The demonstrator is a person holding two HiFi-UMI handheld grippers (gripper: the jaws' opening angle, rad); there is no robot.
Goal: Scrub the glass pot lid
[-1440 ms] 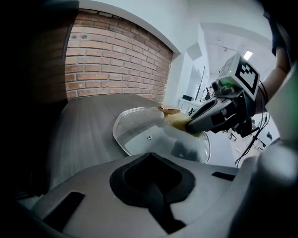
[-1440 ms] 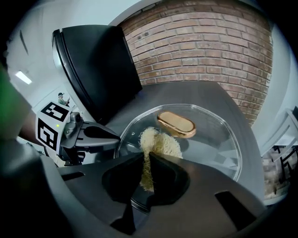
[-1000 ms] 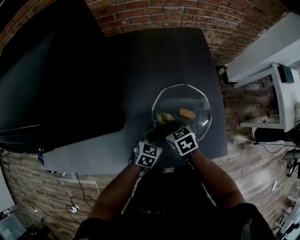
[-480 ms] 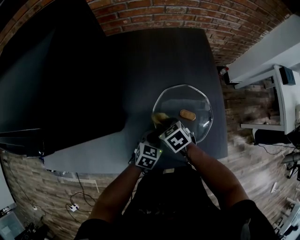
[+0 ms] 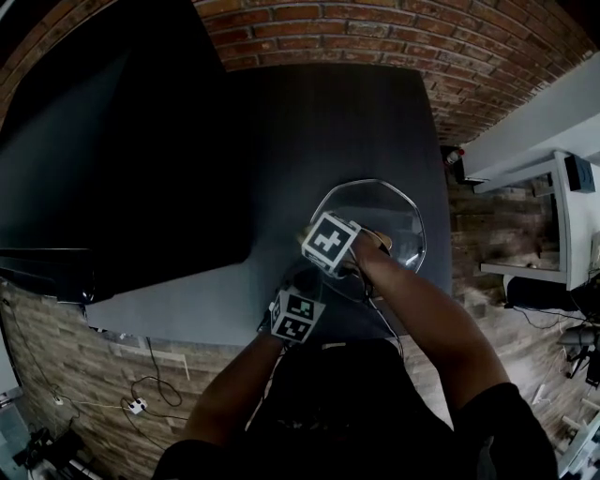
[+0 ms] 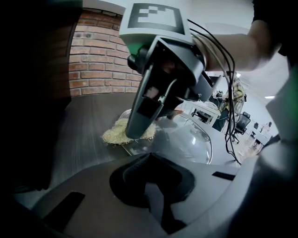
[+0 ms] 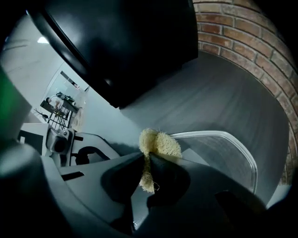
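Observation:
The glass pot lid (image 5: 398, 220) lies on the dark table (image 5: 309, 122), its dome clear in the left gripper view (image 6: 191, 139). My right gripper (image 5: 317, 240) is over the lid's left part, shut on a yellow scrubber (image 7: 160, 143) that presses on the glass near the rim (image 6: 122, 132). The right hand hides the lid's knob in the head view. My left gripper (image 5: 305, 283) sits at the lid's near-left edge with its jaws together (image 6: 156, 183), and the rim runs in under their tips.
A large black panel (image 5: 112, 150) covers the table's left side. A brick wall (image 5: 375, 28) stands behind the table. The table's right edge (image 5: 442, 187) drops to a wooden floor, with a white desk (image 5: 572, 216) beyond.
My right gripper has swept the scrubber from the lid's near edge up and left across the glass, and its hand now covers the knob. The left gripper has stayed put.

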